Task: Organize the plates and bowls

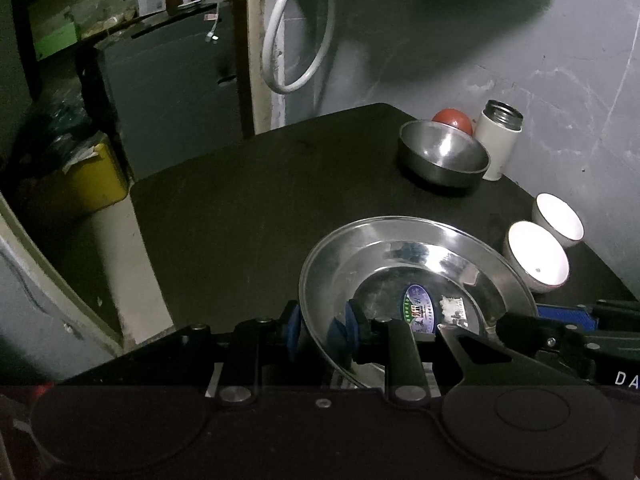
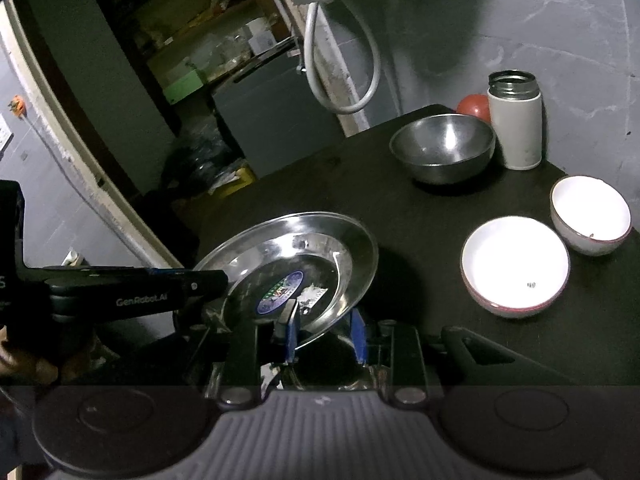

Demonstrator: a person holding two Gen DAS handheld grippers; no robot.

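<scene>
Both grippers are holding 1 steel plate (image 1: 416, 264) above the dark table (image 1: 248, 208): left gripper (image 1: 324, 326) is clamping its left rim, while right gripper (image 2: 326, 334) is easing its jaws apart around the near rim. Beyond are sitting 1 steel bowl (image 1: 442, 156), then 2 white bowls (image 2: 516, 266).

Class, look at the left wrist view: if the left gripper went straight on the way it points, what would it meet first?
The steel plate, whose rim sits between the left gripper's fingers. Beyond it probably the dark table; the steel bowl lies off right.
</scene>
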